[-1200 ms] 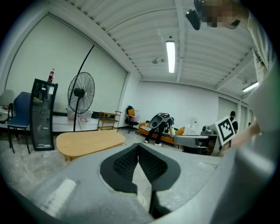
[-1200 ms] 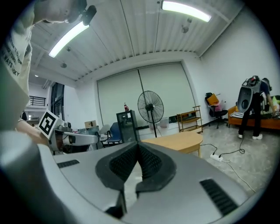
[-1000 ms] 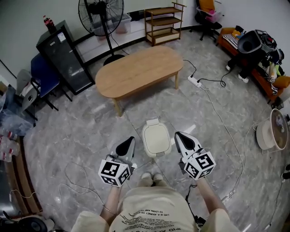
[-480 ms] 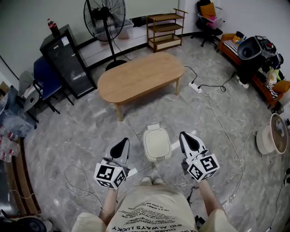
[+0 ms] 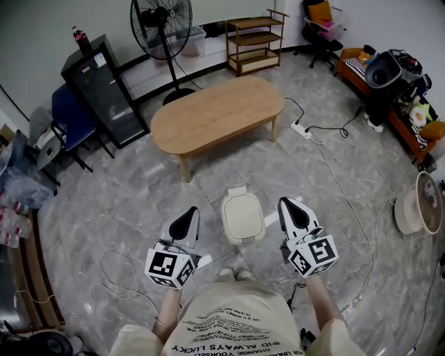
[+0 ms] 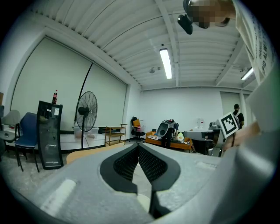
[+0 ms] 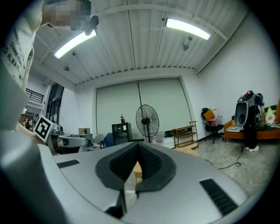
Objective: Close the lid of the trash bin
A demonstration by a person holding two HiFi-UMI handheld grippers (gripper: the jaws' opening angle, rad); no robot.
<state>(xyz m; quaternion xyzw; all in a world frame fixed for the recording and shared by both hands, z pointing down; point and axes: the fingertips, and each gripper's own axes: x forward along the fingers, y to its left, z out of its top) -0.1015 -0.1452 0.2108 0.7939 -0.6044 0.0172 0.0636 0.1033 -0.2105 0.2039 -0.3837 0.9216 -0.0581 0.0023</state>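
A small cream trash bin stands on the grey floor just ahead of the person's feet, its lid lying flat and closed. My left gripper hangs to the bin's left, clear of it, and my right gripper to its right, also clear. Both are shut with nothing between the jaws. In the left gripper view the left gripper's dark pads meet at the tips. The right gripper points level across the room in its own view. The bin shows in neither gripper view.
An oval wooden table stands beyond the bin. A floor fan, a black cabinet and a blue chair line the back left. A power strip and its cable run on the floor at right. A white heater sits far right.
Both grippers have risen a little beside the bin. The head view has shifted slightly. The bin and its lid have not moved.
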